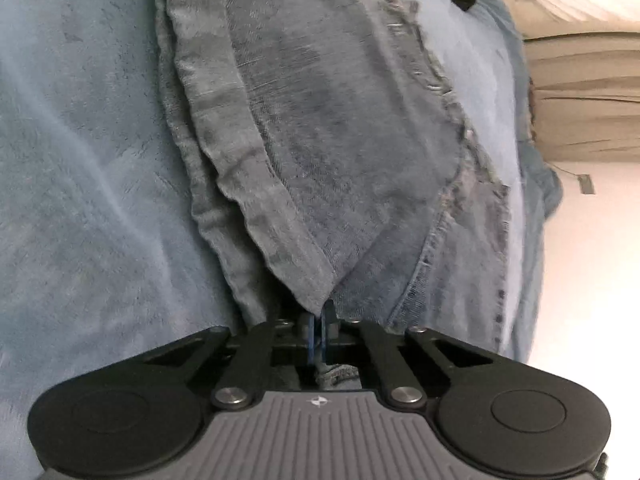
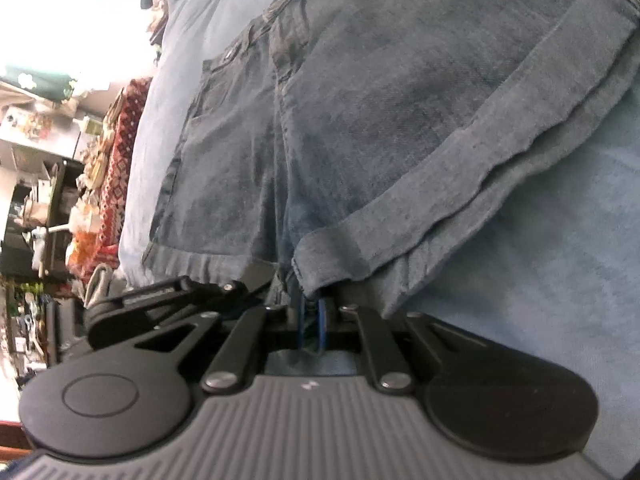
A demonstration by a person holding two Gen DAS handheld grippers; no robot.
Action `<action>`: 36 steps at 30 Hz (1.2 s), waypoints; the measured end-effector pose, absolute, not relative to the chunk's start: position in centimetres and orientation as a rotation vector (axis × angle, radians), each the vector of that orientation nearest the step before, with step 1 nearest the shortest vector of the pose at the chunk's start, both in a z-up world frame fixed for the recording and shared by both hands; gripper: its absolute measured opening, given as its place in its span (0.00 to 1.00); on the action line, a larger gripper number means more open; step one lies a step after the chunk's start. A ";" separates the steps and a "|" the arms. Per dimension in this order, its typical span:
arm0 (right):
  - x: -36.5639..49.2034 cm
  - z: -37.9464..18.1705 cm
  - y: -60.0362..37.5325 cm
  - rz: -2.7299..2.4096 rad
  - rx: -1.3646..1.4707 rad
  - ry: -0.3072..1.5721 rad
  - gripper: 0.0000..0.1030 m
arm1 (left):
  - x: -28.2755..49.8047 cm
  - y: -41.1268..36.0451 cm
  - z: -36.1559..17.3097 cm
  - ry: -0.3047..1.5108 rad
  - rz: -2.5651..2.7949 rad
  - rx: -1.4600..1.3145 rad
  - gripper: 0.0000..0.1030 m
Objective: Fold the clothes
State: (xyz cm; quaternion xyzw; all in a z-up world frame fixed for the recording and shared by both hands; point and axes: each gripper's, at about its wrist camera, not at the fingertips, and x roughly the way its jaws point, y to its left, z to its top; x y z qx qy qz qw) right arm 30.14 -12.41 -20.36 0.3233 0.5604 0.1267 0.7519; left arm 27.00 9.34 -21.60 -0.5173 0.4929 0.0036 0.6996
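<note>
Left claw and right claw are both pinched closed, fingers nearly touching.

The left gripper is matte black, with two round disc-shaped housings flanking a grey ribbed centre plate that carries a small white emblem. Flat black link bars run forward from silver round-headed screws to thin blue fingers. The right gripper has the same build: black discs, grey ribbed plate, silver screws and blue fingers.
</note>
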 end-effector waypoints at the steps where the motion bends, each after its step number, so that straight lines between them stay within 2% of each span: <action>1: 29.9 -20.2 -12.4 0.281 0.705 1.229 0.05 | 26.5 9.6 -21.3 1.099 0.012 -1.151 0.03; 5: 28.7 -20.6 -12.9 0.265 0.718 1.279 0.05 | 24.7 10.6 -20.1 1.103 0.030 -1.145 0.03; 7: 28.4 -21.7 -13.0 0.250 0.726 1.298 0.05 | 24.7 10.6 -21.0 1.136 0.052 -1.078 0.03; 9: 28.2 -22.8 -13.1 0.238 0.745 1.306 0.06 | 24.7 11.0 -22.3 1.154 0.047 -1.132 0.03; 12: 28.6 -22.6 -13.2 0.253 0.774 1.272 0.12 | 25.1 11.3 -22.9 1.151 0.052 -1.195 0.05; 15: 28.6 -21.8 -13.3 0.269 0.768 1.256 0.23 | 24.9 11.2 -22.4 1.156 0.035 -1.166 0.11; 20: 28.2 -19.8 -15.4 0.264 0.743 1.243 0.28 | 25.2 11.4 -20.7 1.172 0.008 -1.075 0.17; 22: 28.2 -18.9 -16.6 0.248 0.723 1.226 0.29 | 25.3 11.9 -20.0 1.158 0.020 -1.037 0.28; 32: 31.9 -13.8 -27.7 -0.049 0.487 1.029 0.29 | 26.7 13.4 -19.7 1.145 0.062 -1.015 0.29; 33: 32.4 -13.2 -28.8 -0.088 0.459 1.009 0.31 | 26.8 13.2 -19.7 1.151 0.059 -1.006 0.28; 35: 32.9 -12.6 -30.9 -0.147 0.402 0.968 0.42 | 26.7 13.2 -19.4 1.151 0.052 -0.990 0.28; 36: 33.2 -12.4 -31.9 -0.164 0.382 0.947 0.52 | 26.7 13.1 -19.5 1.150 0.056 -0.992 0.28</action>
